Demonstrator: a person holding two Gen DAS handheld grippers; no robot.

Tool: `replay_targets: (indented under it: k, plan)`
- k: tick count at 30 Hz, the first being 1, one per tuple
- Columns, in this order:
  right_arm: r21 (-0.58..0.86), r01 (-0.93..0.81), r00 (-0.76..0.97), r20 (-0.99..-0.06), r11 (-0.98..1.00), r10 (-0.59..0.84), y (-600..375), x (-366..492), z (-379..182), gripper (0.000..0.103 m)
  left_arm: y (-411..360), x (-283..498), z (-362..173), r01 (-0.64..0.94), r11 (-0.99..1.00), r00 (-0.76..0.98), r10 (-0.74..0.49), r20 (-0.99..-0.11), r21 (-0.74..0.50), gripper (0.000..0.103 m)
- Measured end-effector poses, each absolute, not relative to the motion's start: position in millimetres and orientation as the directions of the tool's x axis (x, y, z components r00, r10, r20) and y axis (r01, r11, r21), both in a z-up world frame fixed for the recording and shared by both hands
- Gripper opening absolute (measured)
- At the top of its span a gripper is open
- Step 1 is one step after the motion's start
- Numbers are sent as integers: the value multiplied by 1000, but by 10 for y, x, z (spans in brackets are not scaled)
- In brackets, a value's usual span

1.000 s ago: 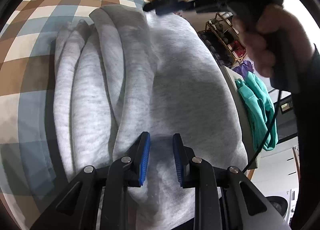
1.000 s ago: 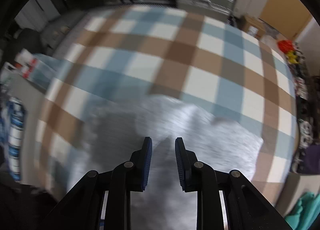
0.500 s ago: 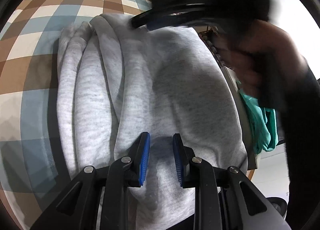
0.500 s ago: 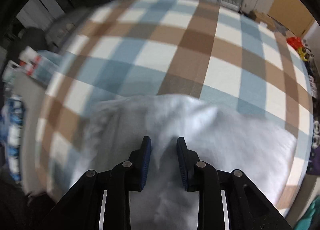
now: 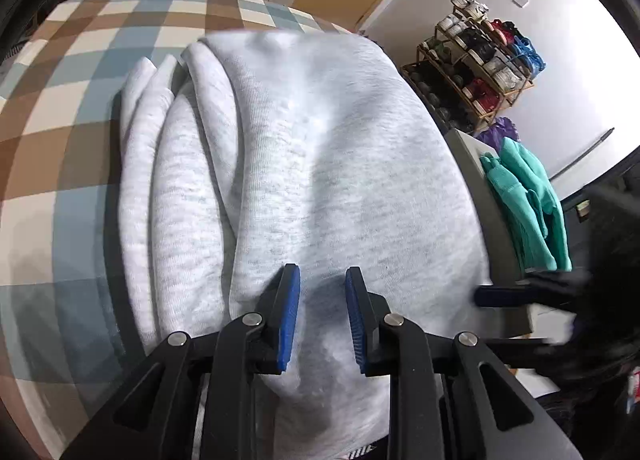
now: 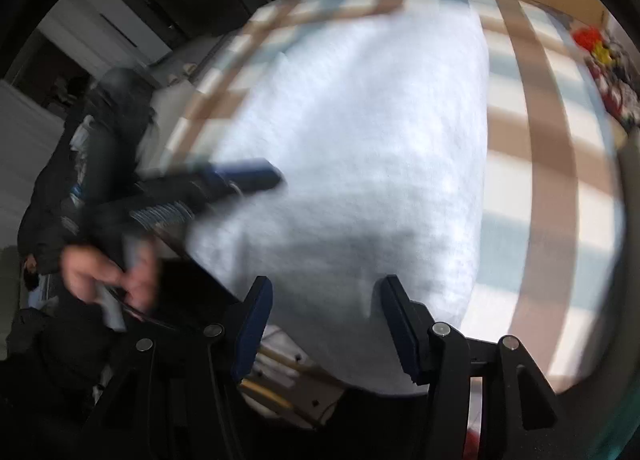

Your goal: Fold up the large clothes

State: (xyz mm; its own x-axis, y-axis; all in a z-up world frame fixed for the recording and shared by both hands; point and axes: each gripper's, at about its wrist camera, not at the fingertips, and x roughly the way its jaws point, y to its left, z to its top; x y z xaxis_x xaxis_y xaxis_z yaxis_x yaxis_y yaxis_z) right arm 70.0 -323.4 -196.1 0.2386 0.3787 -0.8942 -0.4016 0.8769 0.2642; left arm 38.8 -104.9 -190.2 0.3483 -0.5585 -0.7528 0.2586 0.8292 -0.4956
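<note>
- The grey sweatshirt [image 5: 320, 164] is lying folded on the checked worktop [image 5: 80, 108], layered edges stacked along its left side in the left wrist view, its near end hanging over the edge towards me.
- My left gripper [image 5: 322, 312] is hovering over the near end of the sweatshirt. Its jaws are standing narrow with a gap between the blue pads [image 5: 290, 312]. I am seeing fabric behind that gap, not pinched in it, so I am judging it empty.
- My right gripper [image 6: 326, 324] is over the near right part of the sweatshirt [image 6: 360, 140]. Its jaws are opening now and are holding nothing; cloth lies below them, no pad pressing on it. This view is blurred, so I cannot tell fine detail.
- My left hand [image 6: 108, 276] is showing in the right wrist view, wrapped round its gripper's handle.
- A teal garment [image 5: 528, 212] is draped just beyond the worktop's right edge, apart from the sweatshirt.
- Judgement: the fold looks close to finished; what remains is probably squaring or a last fold.
- Risk 1: the overhanging end could drag the stack off the worktop if I am pulling towards myself.
- Risk 2: closing on the top layer only would peel it off and undo the stacked edges on the left.
- Risk 3: the two grippers are working near each other, so a quick sweep could knock them together or rumple the flat top.
- Risk 4: thick fleece may slip from narrow jaws if I grab too little.
</note>
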Motion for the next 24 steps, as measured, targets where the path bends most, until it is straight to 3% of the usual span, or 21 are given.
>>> replay_targets:
  k: [7,17,20,22,24]
  plan:
    - [157,-427,279,-914,891,294,-3043,713,-2055,58,-1113,393,-1900,267,860,389,-508,-768,-434,19]
    - [366,-355,293,-830,860,475,-3403,655,-2003,56,-1126,402,-1902,278,868,398,-494,-773,-411,19]
    - [555,-345,270,-714,757,646,-3499,560,-1820,34,-1122,397,-1899,278,868,400,-493,-772,-411,19]
    - [576,-340,278,-694,744,664,-3457,535,-1831,37,-1125,393,-1899,278,868,398,-493,-773,-411,19]
    - [547,-308,239,-748,779,619,-3356,603,-2063,36,-1128,390,-1901,276,868,397,-493,-774,-412,19]
